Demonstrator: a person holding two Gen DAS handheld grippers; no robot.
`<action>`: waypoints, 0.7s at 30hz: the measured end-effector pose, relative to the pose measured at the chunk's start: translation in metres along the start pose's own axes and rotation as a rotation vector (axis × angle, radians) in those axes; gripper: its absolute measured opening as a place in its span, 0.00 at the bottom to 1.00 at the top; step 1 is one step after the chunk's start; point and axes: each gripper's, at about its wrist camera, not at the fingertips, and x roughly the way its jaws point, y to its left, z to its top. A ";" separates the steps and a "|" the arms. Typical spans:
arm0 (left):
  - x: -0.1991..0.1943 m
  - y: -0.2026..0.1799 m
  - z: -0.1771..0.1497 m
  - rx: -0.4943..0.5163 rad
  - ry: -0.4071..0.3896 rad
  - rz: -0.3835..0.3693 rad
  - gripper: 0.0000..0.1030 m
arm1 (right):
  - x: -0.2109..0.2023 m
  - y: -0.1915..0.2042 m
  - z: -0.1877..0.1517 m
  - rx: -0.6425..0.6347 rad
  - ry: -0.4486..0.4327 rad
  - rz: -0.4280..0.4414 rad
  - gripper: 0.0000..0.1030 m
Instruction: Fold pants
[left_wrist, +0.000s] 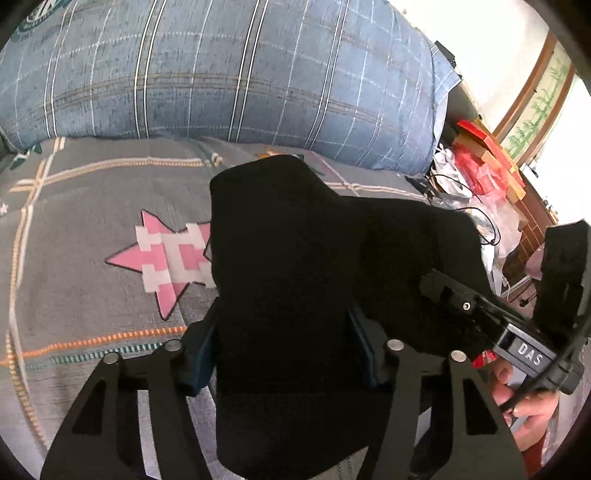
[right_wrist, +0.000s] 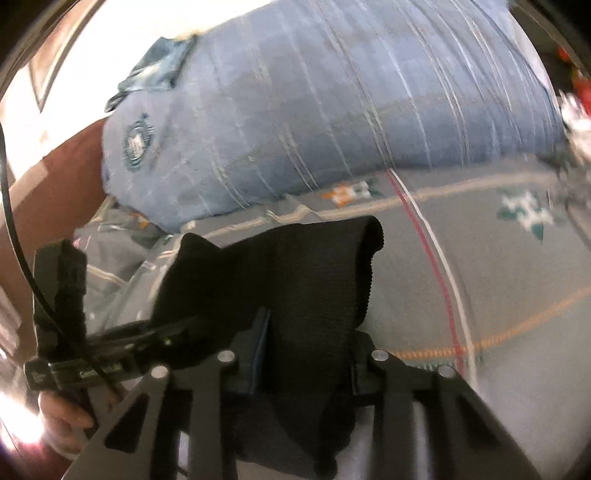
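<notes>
The black pants (left_wrist: 295, 236) hang bunched between both grippers above the grey patterned bedspread (left_wrist: 74, 266). My left gripper (left_wrist: 284, 350) is shut on a thick fold of the pants, which covers its fingertips. The right gripper (left_wrist: 480, 302) shows at the right of the left wrist view, gripping the same cloth. In the right wrist view my right gripper (right_wrist: 306, 354) is shut on the pants (right_wrist: 295, 273), whose ribbed edge stands up in front. The left gripper (right_wrist: 110, 354) shows at the left of that view. The right wrist view is blurred.
A large blue plaid pillow (left_wrist: 229, 70) lies across the back of the bed and also shows in the right wrist view (right_wrist: 314, 110). Red boxes, plastic bags and cables (left_wrist: 476, 166) are piled beside the bed at the right. A pink star (left_wrist: 166, 258) marks the bedspread.
</notes>
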 end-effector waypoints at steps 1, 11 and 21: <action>-0.005 0.000 0.003 0.007 -0.010 0.004 0.56 | -0.002 0.006 0.002 -0.017 -0.004 0.003 0.31; -0.053 0.044 0.035 -0.029 -0.114 0.073 0.56 | 0.020 0.056 0.043 -0.068 -0.047 0.098 0.31; -0.060 0.123 0.046 -0.141 -0.139 0.160 0.56 | 0.105 0.086 0.060 -0.082 0.054 0.133 0.31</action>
